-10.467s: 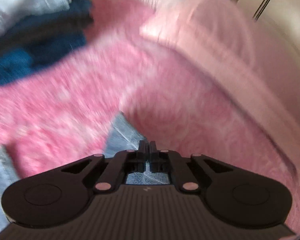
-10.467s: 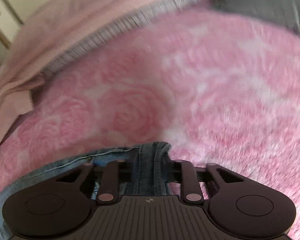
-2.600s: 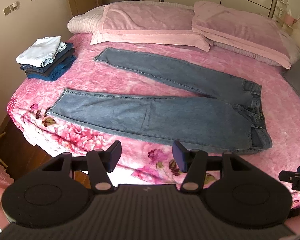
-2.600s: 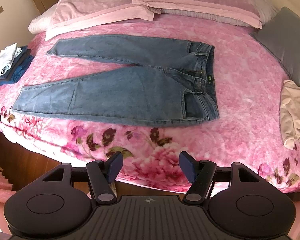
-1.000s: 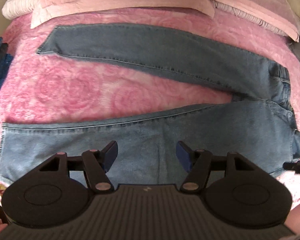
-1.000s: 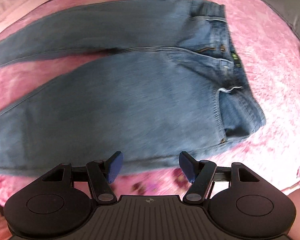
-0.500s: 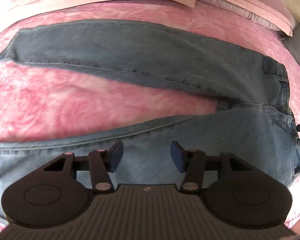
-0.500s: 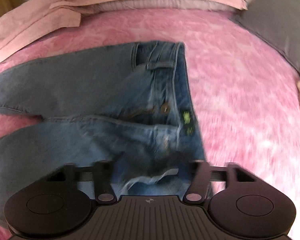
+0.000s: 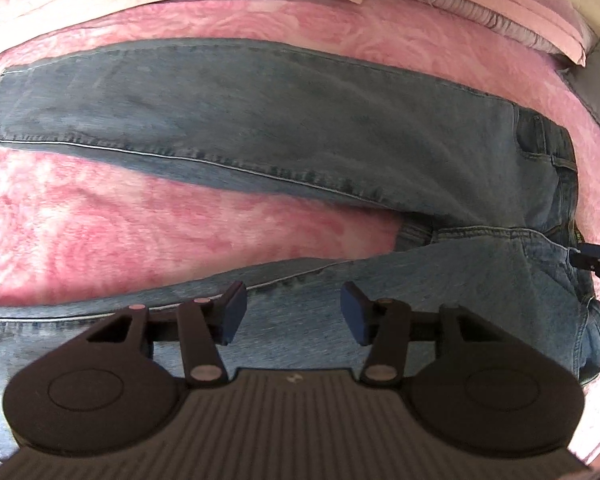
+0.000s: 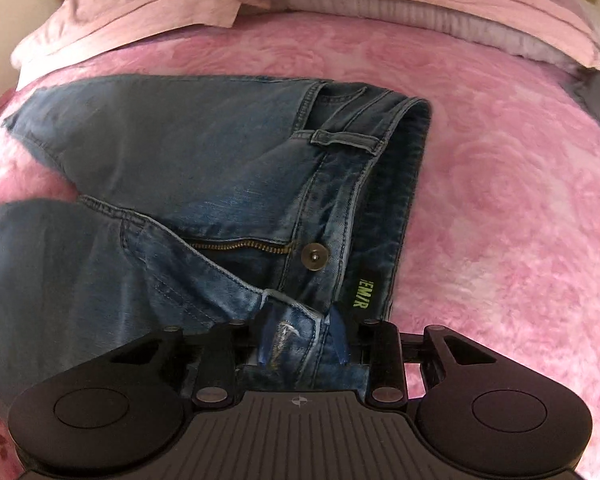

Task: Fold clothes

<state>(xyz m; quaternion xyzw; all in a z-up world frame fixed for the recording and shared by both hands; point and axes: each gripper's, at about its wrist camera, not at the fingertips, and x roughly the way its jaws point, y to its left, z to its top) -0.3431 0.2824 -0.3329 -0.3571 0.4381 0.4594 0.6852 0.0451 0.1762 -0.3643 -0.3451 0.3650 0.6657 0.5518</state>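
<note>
Right wrist: right tool (image 10: pixel 302 344) closing around jeans (image 10: pixel 204 184) waistband.

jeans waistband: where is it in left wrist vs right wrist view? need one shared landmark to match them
Left wrist: waistband at the right edge, running top to bottom, past the open left gripper.
Right wrist: waistband centre, running down into the right gripper, whose jaws are closing with the denim between them.
Shared landmark: the crotch seam where the legs split.
</note>
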